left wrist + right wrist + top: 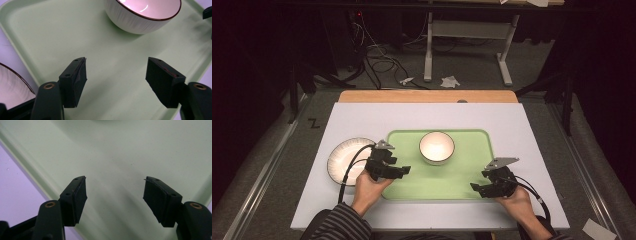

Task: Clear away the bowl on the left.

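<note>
A pale green tray [462,175] lies on the white tabletop, and a white ribbed bowl [437,147] with a dark rim stands in its far middle. A white plate [343,159] with a dark rim rests on the table just left of the tray. My left gripper [404,170] is open above the tray's left part, next to the plate. Its own view has the tray floor [75,37] between the jaws, the bowl [142,15] ahead and the plate [12,87] at lower left. My right gripper [476,189] is open over the tray's near right corner, with bare tray [120,152] between its jaws.
The white surface [362,117] covers a wooden table whose far edge [427,96] shows. Beyond it on the floor are cables [382,62], scraps of paper [450,81] and a table's metal legs [428,50]. Dark floor borders both sides.
</note>
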`<control>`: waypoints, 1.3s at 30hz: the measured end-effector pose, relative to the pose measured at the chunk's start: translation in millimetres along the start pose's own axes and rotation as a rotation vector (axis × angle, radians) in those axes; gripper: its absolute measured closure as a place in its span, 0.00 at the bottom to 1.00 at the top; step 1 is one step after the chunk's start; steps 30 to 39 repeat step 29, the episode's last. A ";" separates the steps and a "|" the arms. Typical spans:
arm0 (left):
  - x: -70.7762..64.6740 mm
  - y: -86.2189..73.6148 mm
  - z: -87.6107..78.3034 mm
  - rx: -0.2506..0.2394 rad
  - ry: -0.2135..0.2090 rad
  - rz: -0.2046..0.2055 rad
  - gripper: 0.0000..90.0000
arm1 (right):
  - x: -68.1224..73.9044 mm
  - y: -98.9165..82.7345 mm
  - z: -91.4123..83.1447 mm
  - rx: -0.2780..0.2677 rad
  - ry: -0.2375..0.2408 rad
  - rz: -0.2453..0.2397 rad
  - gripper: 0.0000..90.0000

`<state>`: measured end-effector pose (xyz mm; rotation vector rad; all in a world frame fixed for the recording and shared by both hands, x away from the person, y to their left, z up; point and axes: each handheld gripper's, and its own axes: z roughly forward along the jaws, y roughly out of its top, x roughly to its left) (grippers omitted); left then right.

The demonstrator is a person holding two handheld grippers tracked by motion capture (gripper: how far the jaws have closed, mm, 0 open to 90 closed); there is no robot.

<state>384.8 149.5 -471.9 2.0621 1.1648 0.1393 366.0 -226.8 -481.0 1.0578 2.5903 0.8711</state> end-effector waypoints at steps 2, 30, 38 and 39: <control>0.7 -0.2 1.2 0.009 0.013 0.003 0.37 | 0.1 -0.1 0.0 0.000 -0.002 -0.005 0.40; 1.8 -2.8 1.8 0.047 0.057 0.018 0.39 | 0.5 -0.6 -1.0 0.003 -0.005 -0.012 0.40; 1.8 -2.8 1.8 0.047 0.057 0.018 0.39 | 0.5 -0.6 -1.0 0.003 -0.005 -0.012 0.40; 1.8 -2.8 1.8 0.047 0.057 0.018 0.39 | 0.5 -0.6 -1.0 0.003 -0.005 -0.012 0.40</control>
